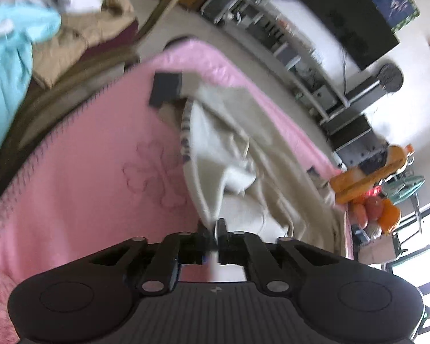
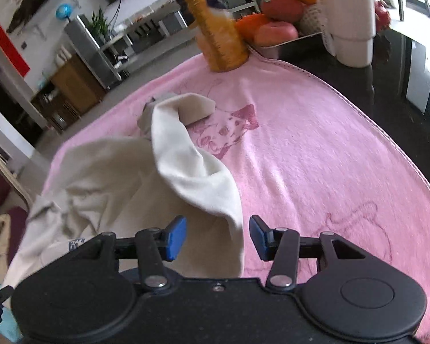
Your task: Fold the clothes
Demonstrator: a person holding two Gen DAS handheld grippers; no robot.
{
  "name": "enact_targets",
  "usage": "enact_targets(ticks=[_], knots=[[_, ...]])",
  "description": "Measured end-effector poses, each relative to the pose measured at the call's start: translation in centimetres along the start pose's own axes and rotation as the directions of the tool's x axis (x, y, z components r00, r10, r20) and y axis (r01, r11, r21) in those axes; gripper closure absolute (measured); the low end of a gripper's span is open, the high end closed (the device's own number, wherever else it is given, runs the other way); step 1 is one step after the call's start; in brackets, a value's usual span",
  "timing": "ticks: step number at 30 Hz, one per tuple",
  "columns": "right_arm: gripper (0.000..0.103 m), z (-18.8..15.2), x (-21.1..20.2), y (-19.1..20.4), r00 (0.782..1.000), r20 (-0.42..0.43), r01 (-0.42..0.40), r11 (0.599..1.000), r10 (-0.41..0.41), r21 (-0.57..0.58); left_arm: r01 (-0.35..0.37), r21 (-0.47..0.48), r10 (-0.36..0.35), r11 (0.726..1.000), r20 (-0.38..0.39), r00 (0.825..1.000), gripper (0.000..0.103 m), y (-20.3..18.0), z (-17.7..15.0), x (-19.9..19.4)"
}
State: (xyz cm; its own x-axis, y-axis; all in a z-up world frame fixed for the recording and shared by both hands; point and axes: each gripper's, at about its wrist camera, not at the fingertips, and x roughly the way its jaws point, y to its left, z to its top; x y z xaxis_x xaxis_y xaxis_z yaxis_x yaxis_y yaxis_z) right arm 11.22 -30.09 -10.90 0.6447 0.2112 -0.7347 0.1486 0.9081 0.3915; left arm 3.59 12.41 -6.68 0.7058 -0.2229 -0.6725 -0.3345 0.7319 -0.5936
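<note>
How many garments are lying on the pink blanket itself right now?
1: a cream garment spread over the pink blanket, one edge pinched in the left hand-held gripper. More clothes, turquoise and tan, sit beyond the blanket; others may be hidden.

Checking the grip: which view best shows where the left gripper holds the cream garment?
The left wrist view: the left gripper pinches the cream garment there. The right wrist view shows only the garment.
</note>
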Motion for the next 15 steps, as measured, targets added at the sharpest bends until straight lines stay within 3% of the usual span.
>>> enact_targets(ticks=[1,6,11,14,15], knots=[[0.055,0.0,0.3,0.0,1.0,-0.005,0.002,1.0,-0.002,-0.002,0.013,0.005,-0.013,1.0,-0.017,1.0,0.066,0.0,0.0,0.3],[0.055,-0.2,0.8,-1.3,0.999,-0.036,-0.024,0.997,0.027,0.069,0.028,-0.003,-0.028,1.0,-0.071,0.997,0.065,0.1,-1.0,1.8],[0.055,-0.4,0.8,-2.1,0.998,-0.041,-0.049,0.99,0.055,0.131,-0.016,-0.042,0.013,0.999,-0.083,0.996,0.065,1.1,-0.9,3.0],[0.055,-0.3,0.9,-1.5,0.999,-0.025,-0.033,0.996,0.035,0.082,-0.029,-0.081,0.024,0.996,-0.07,0.997,0.079,1.7,-0.2,3.4],[0.055,-0.2,0.9,-1.3,0.999,-0.019,-0.027,0.998,0.028,0.065,-0.035,-0.091,0.029,0.995,-0.065,0.997,0.089,1.9,0.0,3.5]])
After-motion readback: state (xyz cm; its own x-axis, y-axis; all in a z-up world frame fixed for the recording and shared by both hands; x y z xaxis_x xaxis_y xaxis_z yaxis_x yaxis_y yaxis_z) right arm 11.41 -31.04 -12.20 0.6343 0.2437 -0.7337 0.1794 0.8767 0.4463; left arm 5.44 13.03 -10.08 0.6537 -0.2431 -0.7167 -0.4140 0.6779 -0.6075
